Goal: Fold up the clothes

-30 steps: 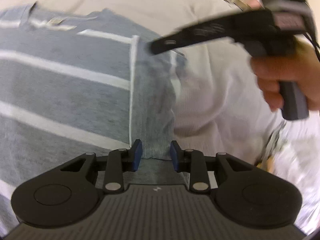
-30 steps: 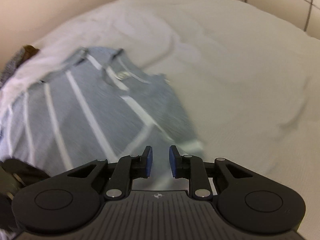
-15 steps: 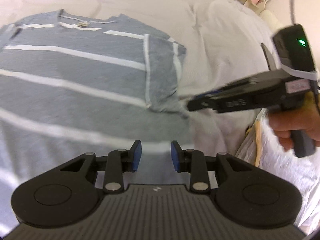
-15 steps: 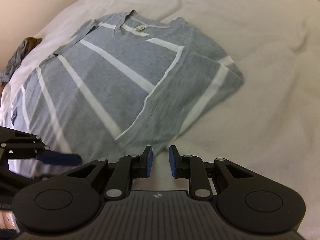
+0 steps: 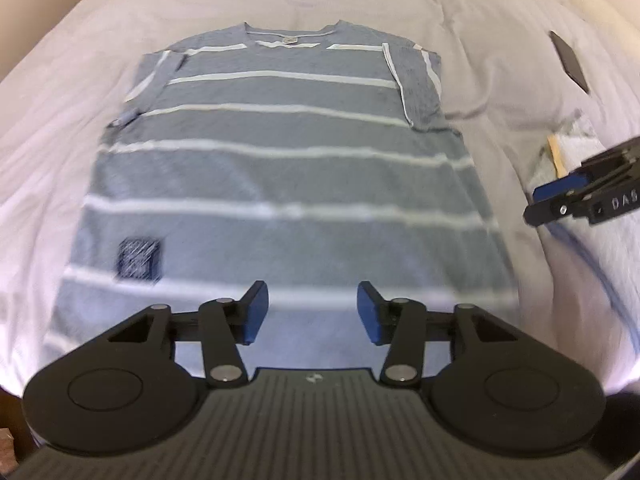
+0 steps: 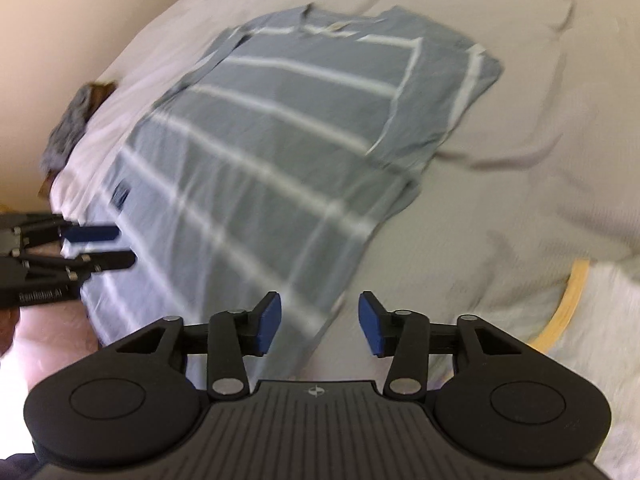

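**Striped shirt flat on bed, both grippers apart and empty**

Grey striped T-shirt [image 5: 280, 168] lies flat on the white bedspread [image 5: 500, 92]. Long axis runs 12 to 6 o'clock in the left wrist view: collar at 12, hem at 6. Both sleeves folded inward. Dark blue patch [image 5: 139, 259] near hem at 8 o'clock; print unreadable. Left gripper [image 5: 313, 312]: jaws have just been opening, moderately wide, nothing between them. Right gripper [image 6: 319, 323]: same, just been opening, empty. Right gripper body reads "DAS" in the left view.
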Available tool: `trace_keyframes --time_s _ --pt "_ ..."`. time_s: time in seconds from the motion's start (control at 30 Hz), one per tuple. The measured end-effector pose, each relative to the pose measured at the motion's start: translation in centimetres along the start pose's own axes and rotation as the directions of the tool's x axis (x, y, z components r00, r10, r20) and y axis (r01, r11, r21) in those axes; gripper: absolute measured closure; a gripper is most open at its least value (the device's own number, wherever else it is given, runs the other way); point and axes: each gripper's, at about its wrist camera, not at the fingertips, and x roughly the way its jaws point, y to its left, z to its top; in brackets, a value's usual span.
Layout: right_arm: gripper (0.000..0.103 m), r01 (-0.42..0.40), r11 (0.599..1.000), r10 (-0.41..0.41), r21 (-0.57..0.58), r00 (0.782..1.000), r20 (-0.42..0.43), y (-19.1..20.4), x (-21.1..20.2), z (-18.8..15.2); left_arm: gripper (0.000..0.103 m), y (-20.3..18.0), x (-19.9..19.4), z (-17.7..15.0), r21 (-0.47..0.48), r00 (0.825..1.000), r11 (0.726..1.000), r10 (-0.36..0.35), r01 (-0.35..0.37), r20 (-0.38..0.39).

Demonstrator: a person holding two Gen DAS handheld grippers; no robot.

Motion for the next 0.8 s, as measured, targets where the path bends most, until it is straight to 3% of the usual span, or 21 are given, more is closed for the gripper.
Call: trace_keyframes --time_s 0.13,0.2,0.3,0.4,0.47,0.53,0.63,0.73,0.8 --pt "0.054 0.020 0.999 -0.020 -0.034 1.000 0.001 3.0 -1.4 -2.3 0.033 1.9 -2.2 -4.0 0.130 0.999 0.991 0.035 -0.034 -0.001" --pt "0.049 0.044 0.998 -0.044 -0.037 0.999 0.007 4.3 -1.8 -3.4 0.019 3.3 -2.9 -5.8 0.190 0.999 0.981 0.039 -0.040 0.009" --pt "0.049 0.080 0.997 -0.080 -0.022 0.997 0.006 6.0 -1.7 -4.8 0.016 5.6 -3.3 -8.4 0.276 0.999 0.960 0.038 -0.044 0.026" --pt "0.049 0.132 0.991 -0.131 -0.019 0.991 0.028 8.5 -1.5 -6.0 0.017 7.8 -3.6 -10.7 0.421 0.999 0.906 0.024 -0.040 0.045" --pt "0.048 0.169 0.986 -0.168 -0.009 0.984 0.059 10.1 -1.5 -6.7 0.017 8.9 -3.7 -11.9 0.513 0.998 0.857 0.022 -0.049 0.058" --pt "0.044 0.203 0.979 -0.204 0.011 0.975 0.089 11.8 -1.4 -7.3 0.020 9.9 -3.6 -13.3 0.610 0.997 0.790 0.032 -0.070 0.072" --pt "0.043 0.232 0.973 -0.233 0.024 0.969 0.083 13.8 -0.5 -8.1 0.031 10.9 -2.8 -15.1 0.732 0.993 0.671 0.059 -0.118 0.106" --pt "0.043 0.237 0.971 -0.235 -0.016 0.969 0.081 16.3 0.4 -8.7 0.038 11.7 -1.3 -16.8 0.831 0.984 0.526 0.098 -0.179 0.150" --pt "0.043 0.230 0.972 -0.227 -0.045 0.971 0.075 17.7 0.9 -8.9 0.039 12.4 -0.1 -17.4 0.861 0.980 0.469 0.112 -0.198 0.165"
